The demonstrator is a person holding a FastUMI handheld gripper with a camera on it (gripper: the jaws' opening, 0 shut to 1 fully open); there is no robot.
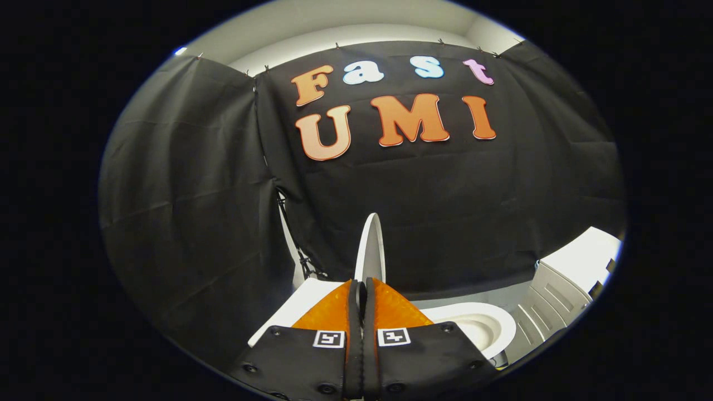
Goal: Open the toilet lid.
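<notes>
The white toilet lid (371, 248) stands raised and nearly upright, seen edge-on as a thin blade rising straight up from between my fingertips. My gripper (363, 286) is shut on the lid's edge, with both fingers pressed against its two faces. To the right of the fingers and lower down lies the white toilet seat (496, 323), with the bowl's opening exposed. A flat white surface (295, 309), probably the tank top, sits just left of the fingers.
A white ribbed cabinet or appliance (562, 278) stands to the right of the toilet. Black cloth booth walls (189, 195) close in behind and to the left, with a thin metal stand (289, 239) at the seam.
</notes>
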